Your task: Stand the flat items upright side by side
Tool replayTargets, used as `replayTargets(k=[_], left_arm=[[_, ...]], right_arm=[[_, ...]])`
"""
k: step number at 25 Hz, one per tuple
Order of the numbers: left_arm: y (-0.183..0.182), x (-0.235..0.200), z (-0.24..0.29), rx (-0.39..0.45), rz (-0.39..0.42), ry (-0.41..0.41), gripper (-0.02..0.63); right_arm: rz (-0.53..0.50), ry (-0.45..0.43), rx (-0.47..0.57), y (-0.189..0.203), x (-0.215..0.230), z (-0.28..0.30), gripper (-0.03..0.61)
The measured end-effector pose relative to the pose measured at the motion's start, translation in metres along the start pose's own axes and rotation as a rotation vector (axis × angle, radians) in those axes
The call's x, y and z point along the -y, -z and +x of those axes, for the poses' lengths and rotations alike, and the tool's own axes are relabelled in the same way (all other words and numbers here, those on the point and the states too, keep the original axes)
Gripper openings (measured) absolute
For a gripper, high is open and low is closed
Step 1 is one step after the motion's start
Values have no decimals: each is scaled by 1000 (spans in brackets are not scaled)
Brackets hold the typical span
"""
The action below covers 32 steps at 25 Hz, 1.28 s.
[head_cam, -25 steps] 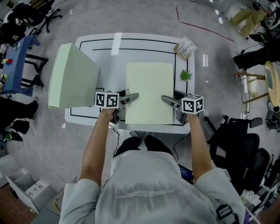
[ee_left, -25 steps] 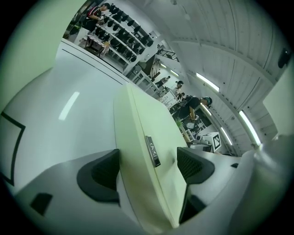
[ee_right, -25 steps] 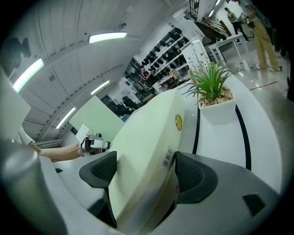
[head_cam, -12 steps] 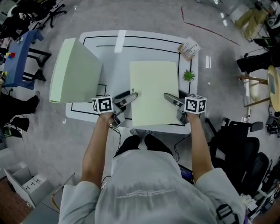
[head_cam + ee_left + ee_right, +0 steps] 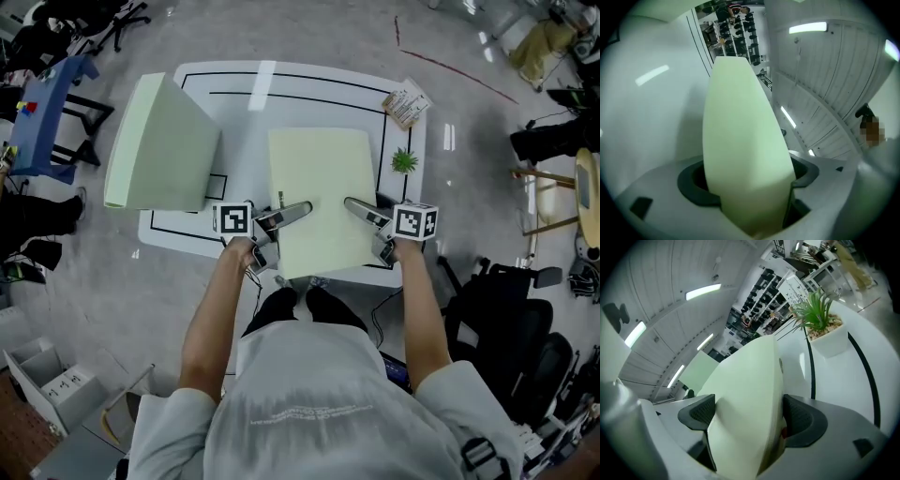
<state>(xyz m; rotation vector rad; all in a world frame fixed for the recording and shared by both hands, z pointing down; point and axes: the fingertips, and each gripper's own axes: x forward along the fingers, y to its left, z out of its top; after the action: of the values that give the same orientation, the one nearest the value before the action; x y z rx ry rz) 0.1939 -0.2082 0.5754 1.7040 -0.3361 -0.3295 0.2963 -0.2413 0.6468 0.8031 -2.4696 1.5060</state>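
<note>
Saw board mid-table, pale green, long way running front to back, caught at both side edges near its front corners. Found left gripper clamped on board's left edge; in left gripper view board filled the gap, pads tight against it. Found right gripper on board's right edge, jaws just been opening wider, board between them, pads touching both faces, so logged as a wide grip on board. Noted board's front edge hanging past the front edge of table, front left corner furthest out, above the floor by the person's shoes. Noted back edge stopping short of black line, bare table beyond it. Saw second board standing at table's left side, covering the left table edge in head view, well apart from board; bare strip of table between the two. Saw plant just beside board's right edge, not touching, tightest spot on that side. Saw cards at back right corner, poking over the rim, clear of board. Could not tell whether board's underside touched table.
</note>
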Motion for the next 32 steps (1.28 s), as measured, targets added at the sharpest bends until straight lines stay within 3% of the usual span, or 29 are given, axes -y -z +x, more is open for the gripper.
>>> replayTargets(k=[4, 8, 11, 17, 24, 28, 32], left_arm=[[2, -19, -4, -71, 146, -108, 396], [0, -23, -2, -95, 146, -127, 394], [9, -28, -1, -173, 214, -157, 375], [6, -32, -12, -160, 258, -74, 333], [1, -24, -9, -165, 277, -5, 330], [1, -19, -6, -180, 328, 52, 330], [7, -16, -2, -242, 341, 77, 330]], right_arm=[[-36, 0, 0, -3, 4, -3, 445], [4, -8, 2, -4, 0, -3, 445], [-29, -10, -24, -4, 2, -5, 445], [-79, -108, -95, -1, -11, -6, 446], [-56, -172, -119, -1, -14, -7, 448], [0, -289, -97, -1, -29, -9, 448], [-17, -366, -101, 5, -40, -8, 446]])
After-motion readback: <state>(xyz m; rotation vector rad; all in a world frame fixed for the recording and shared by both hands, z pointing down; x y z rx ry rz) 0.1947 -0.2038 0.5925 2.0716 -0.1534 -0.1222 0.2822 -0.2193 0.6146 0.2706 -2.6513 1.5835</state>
